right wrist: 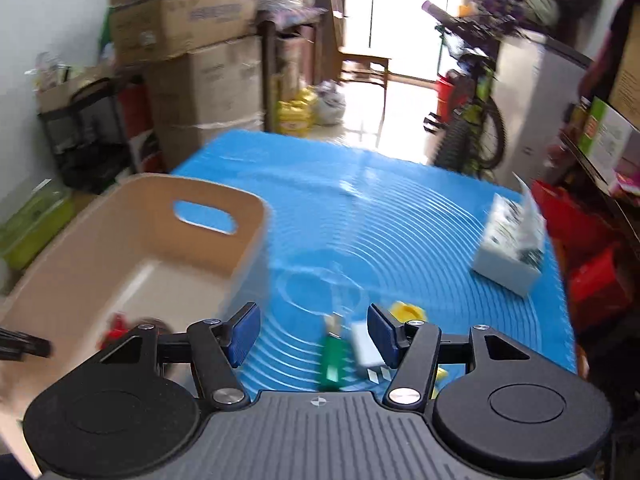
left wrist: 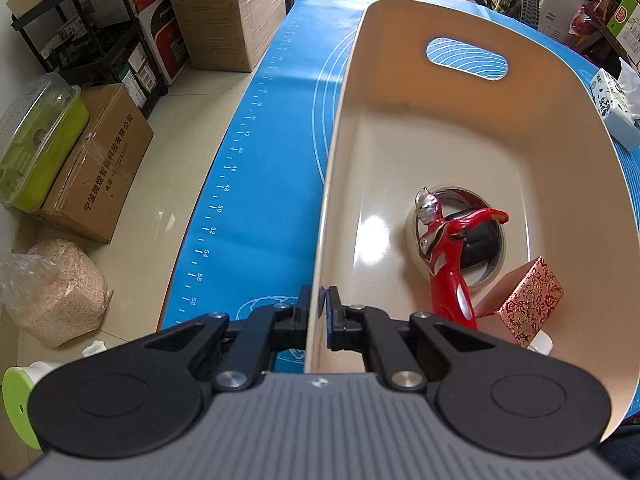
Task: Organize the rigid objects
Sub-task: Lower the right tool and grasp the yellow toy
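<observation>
Your left gripper (left wrist: pixel 322 304) jaws pinch the beige plastic bin's (left wrist: pixel 400 128) rim, steadying it on the blue-matted desk (right wrist: pixel 400 216); right gripper (right wrist: pixel 313 332), jaws spread and empty, next needs lowering onto the green rectangular piece (right wrist: pixel 331 360).
</observation>
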